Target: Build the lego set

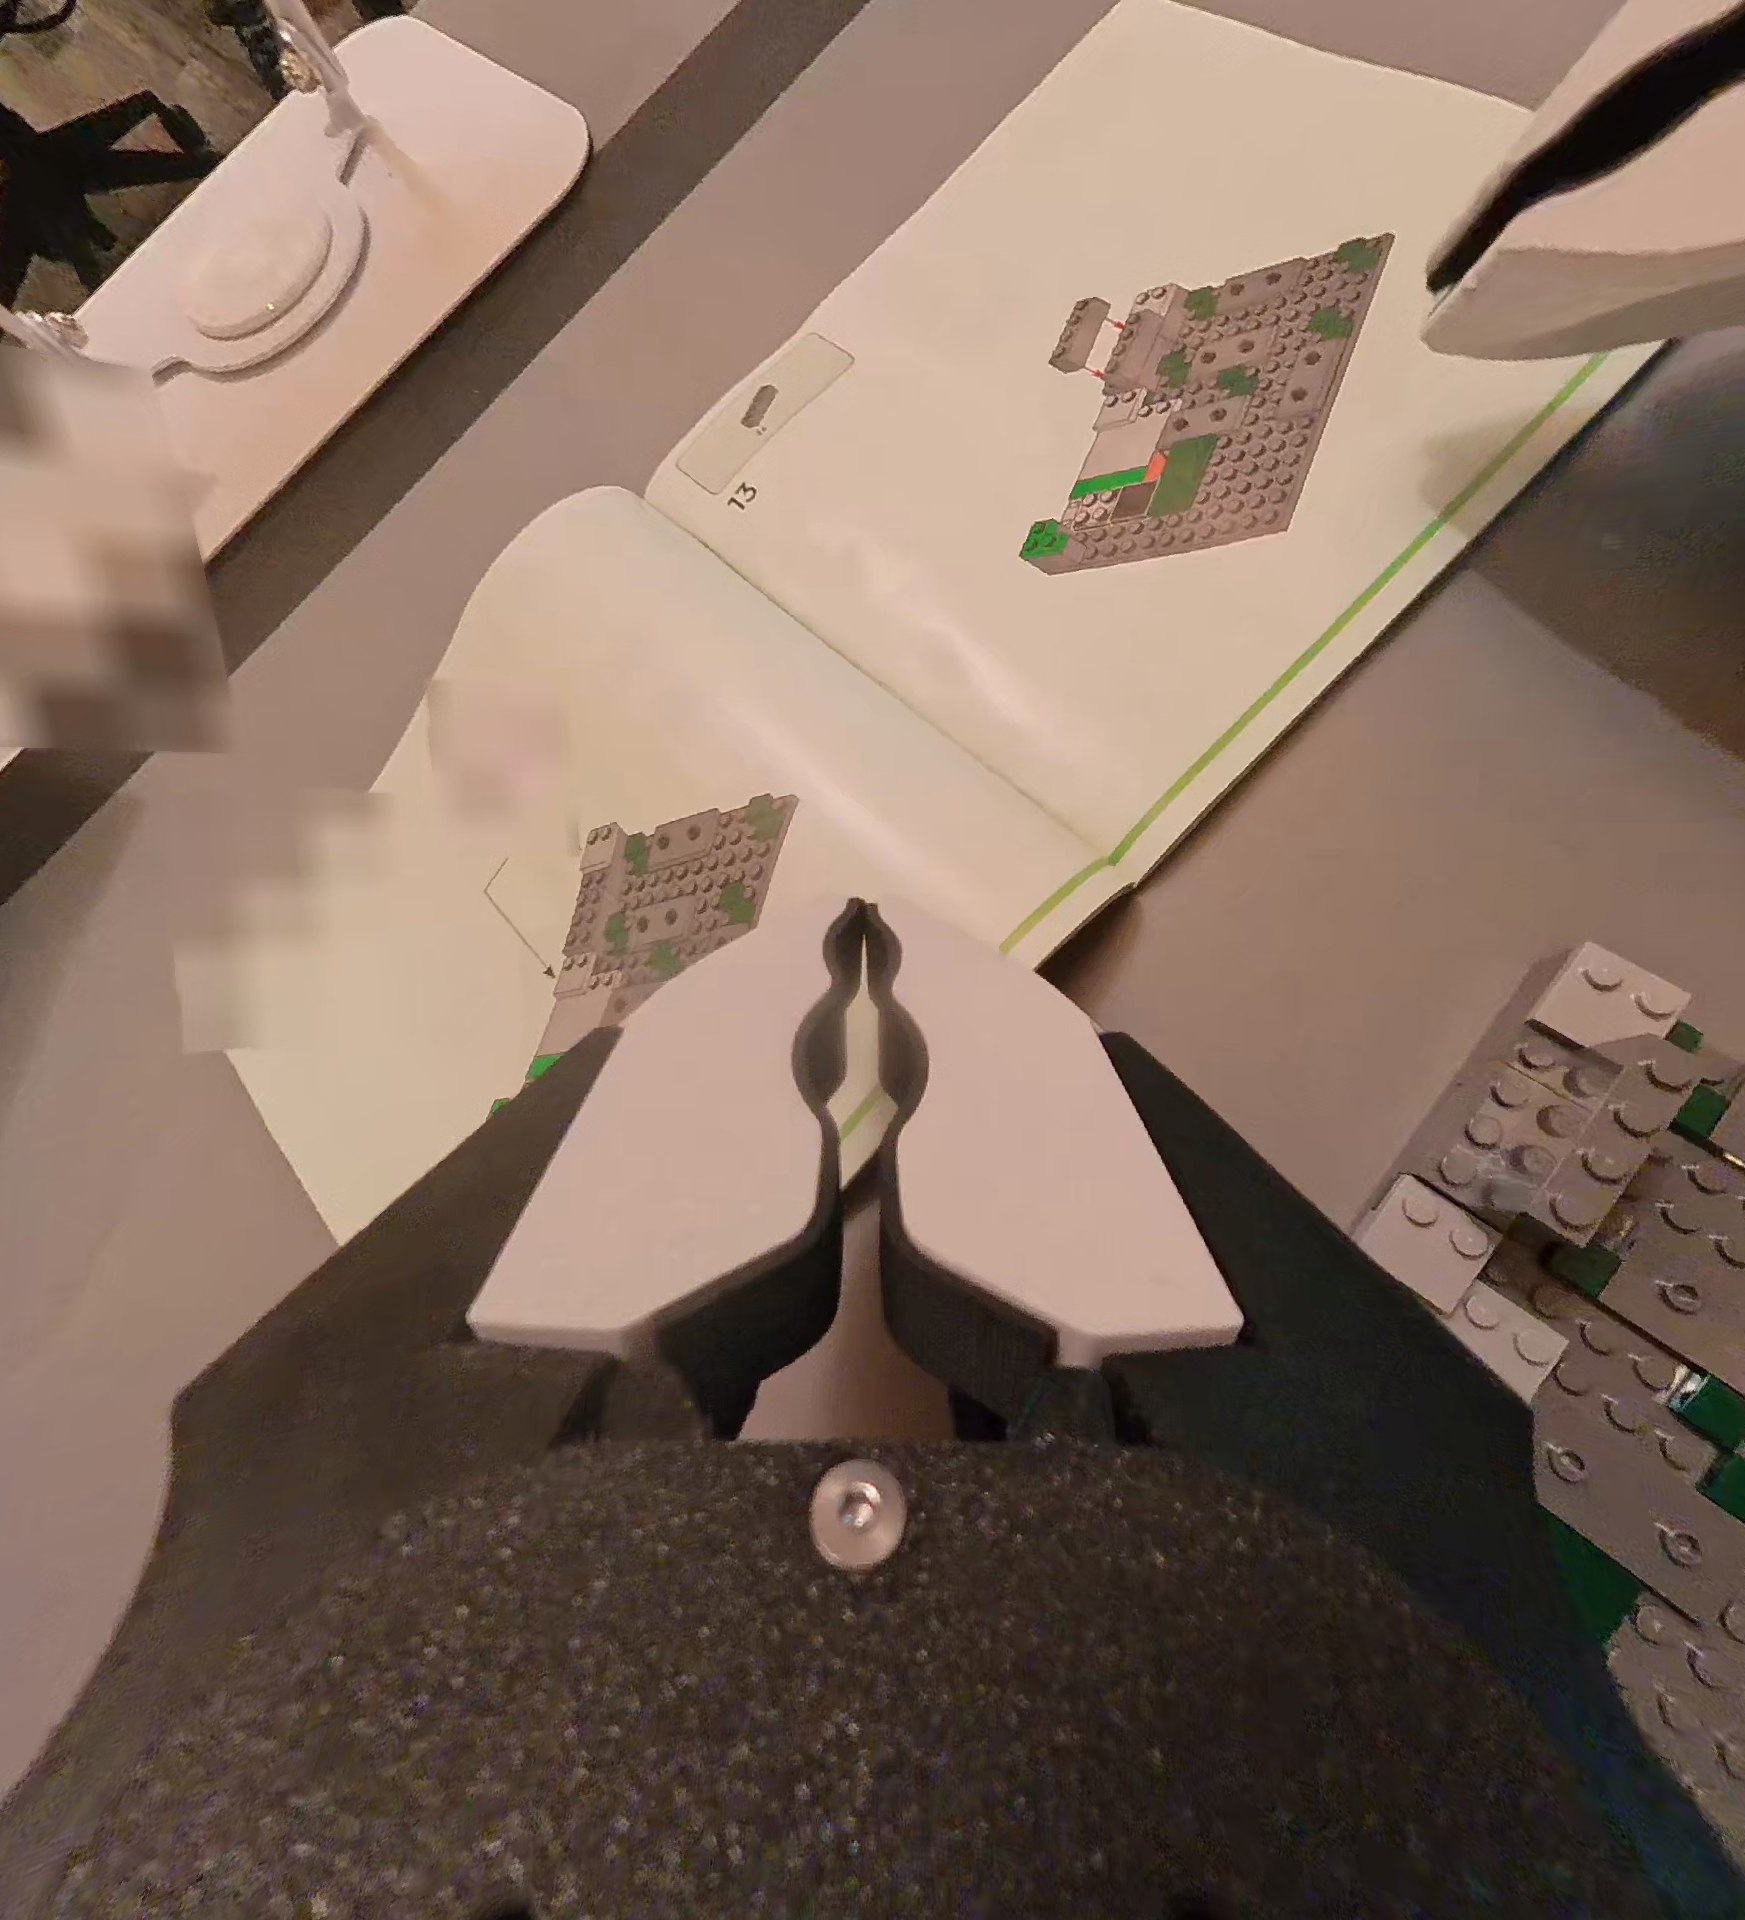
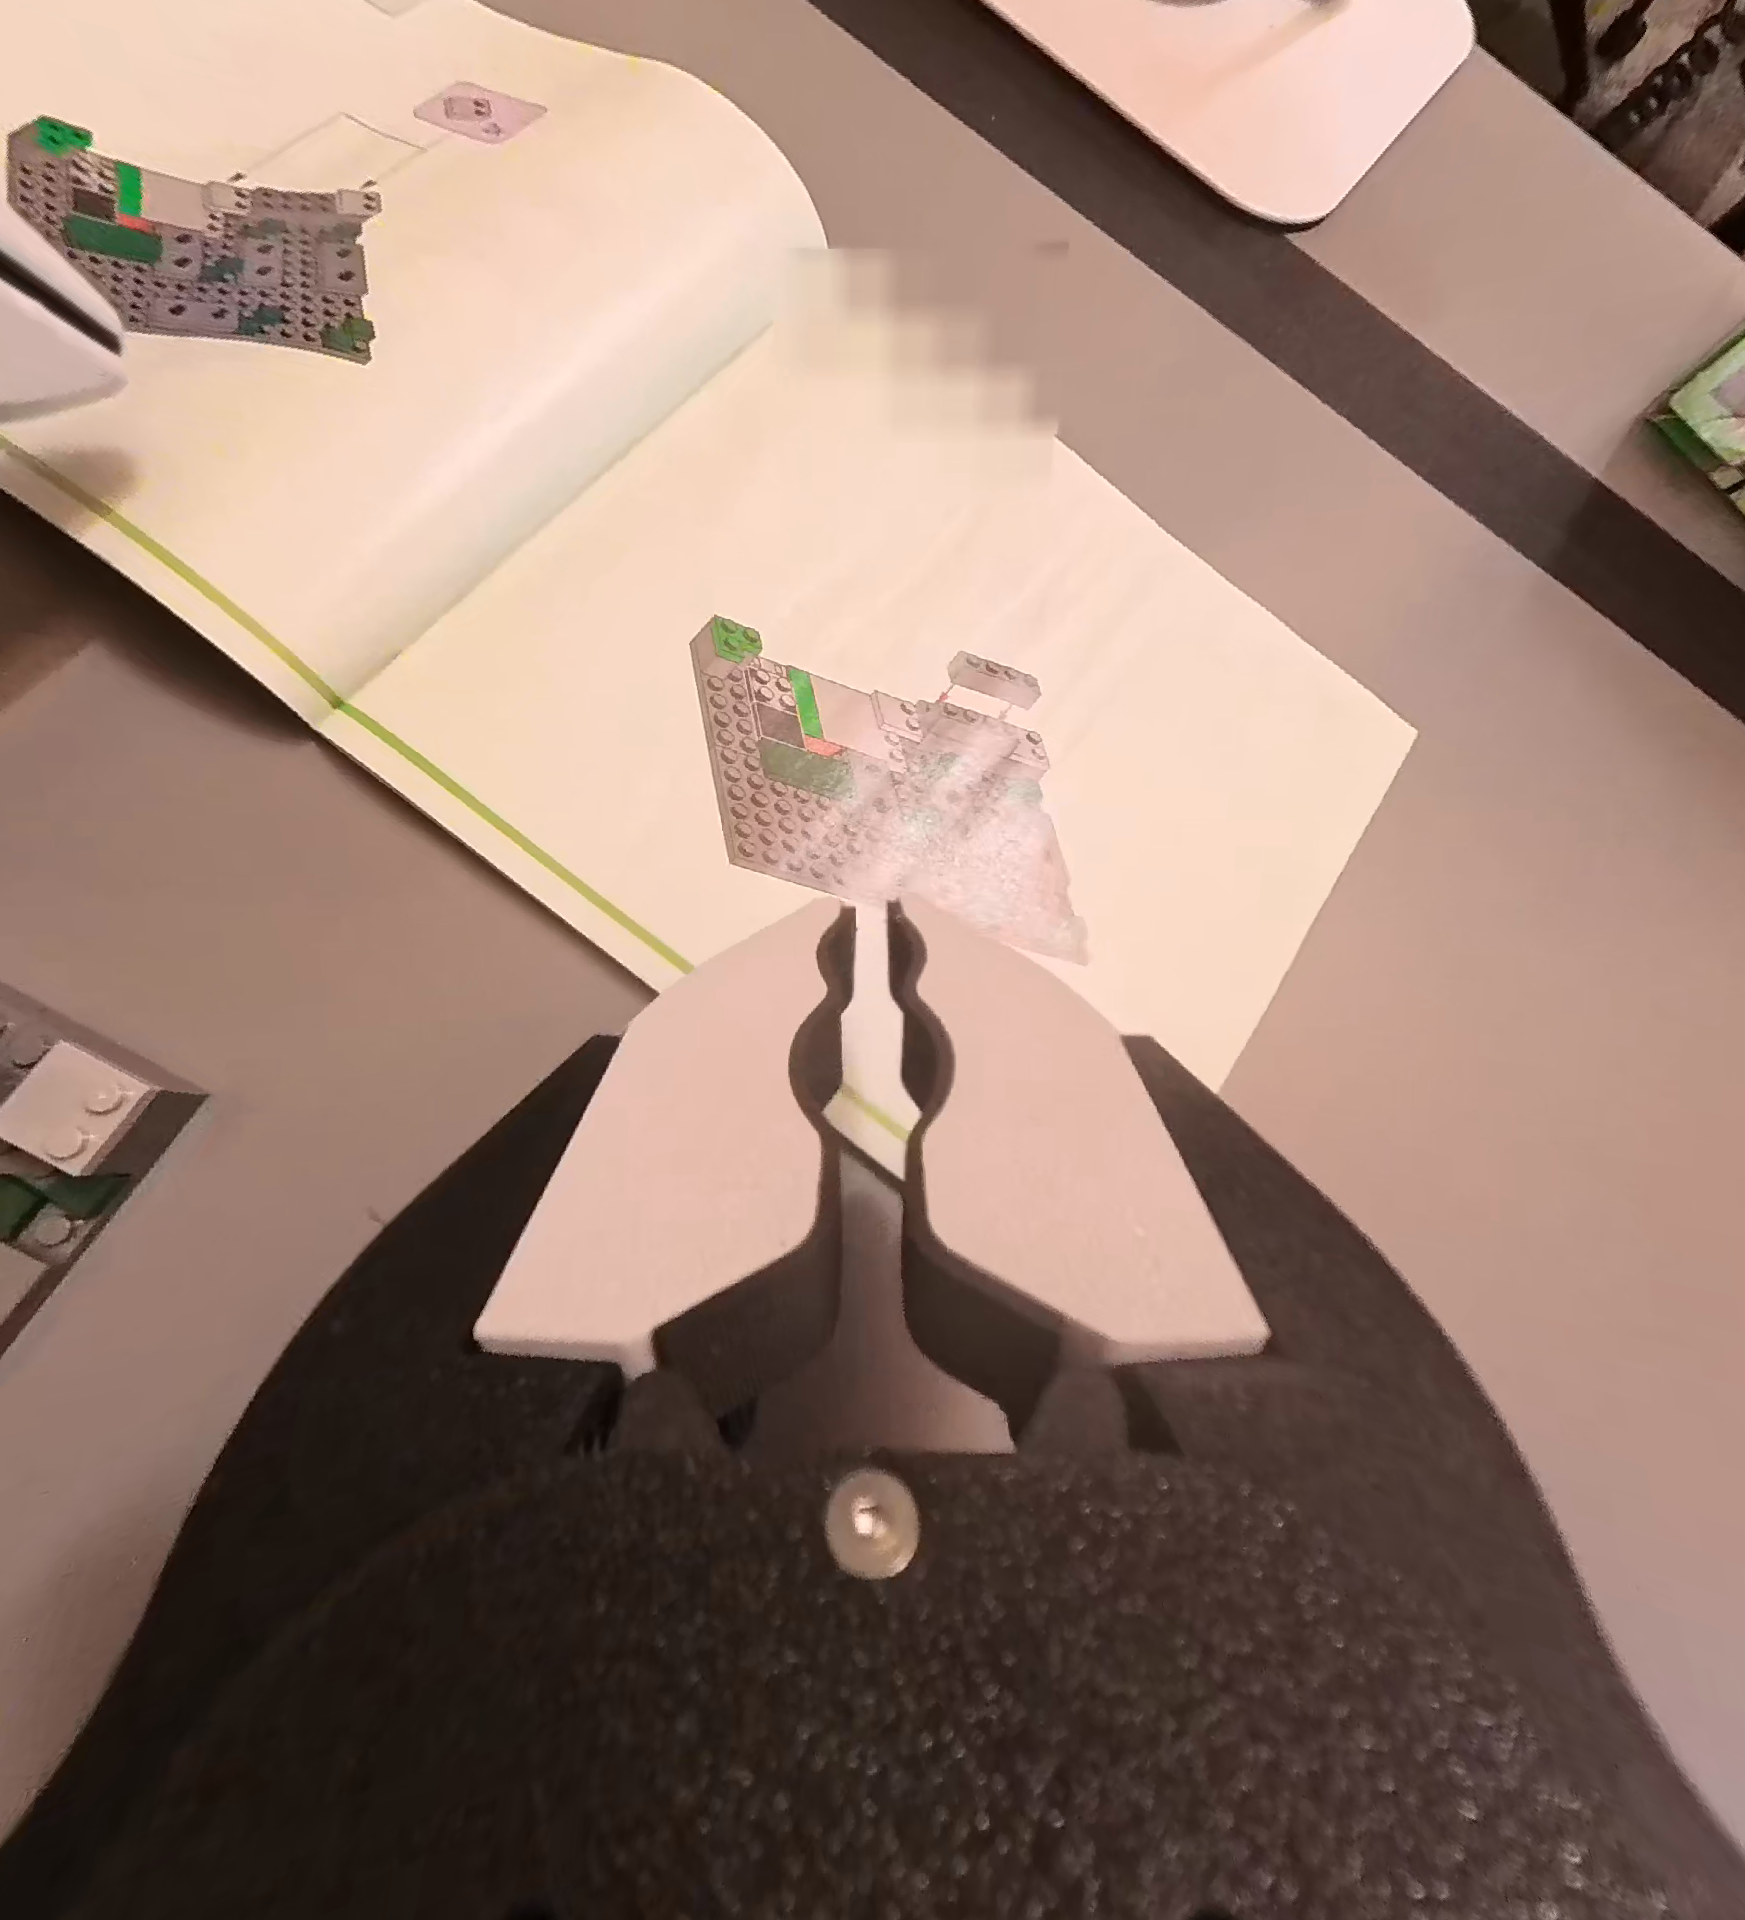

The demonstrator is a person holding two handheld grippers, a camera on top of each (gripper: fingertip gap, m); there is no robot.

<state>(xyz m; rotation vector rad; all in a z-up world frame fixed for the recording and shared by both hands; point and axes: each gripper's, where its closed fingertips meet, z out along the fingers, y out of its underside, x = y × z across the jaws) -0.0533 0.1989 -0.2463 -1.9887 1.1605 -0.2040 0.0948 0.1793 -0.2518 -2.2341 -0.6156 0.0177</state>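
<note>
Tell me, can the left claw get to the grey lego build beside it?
Probably yes. The left claw is shut and empty, over the open instruction booklet. The grey lego build sits just to its right, with only bare table between them.

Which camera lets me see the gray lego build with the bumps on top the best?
The left wrist view. There the gray lego build fills the right edge, with many studs, light gray bricks and small green pieces easy to see. The right wrist view catches only a blurry corner of it at the left edge, beside the instruction booklet.
</note>
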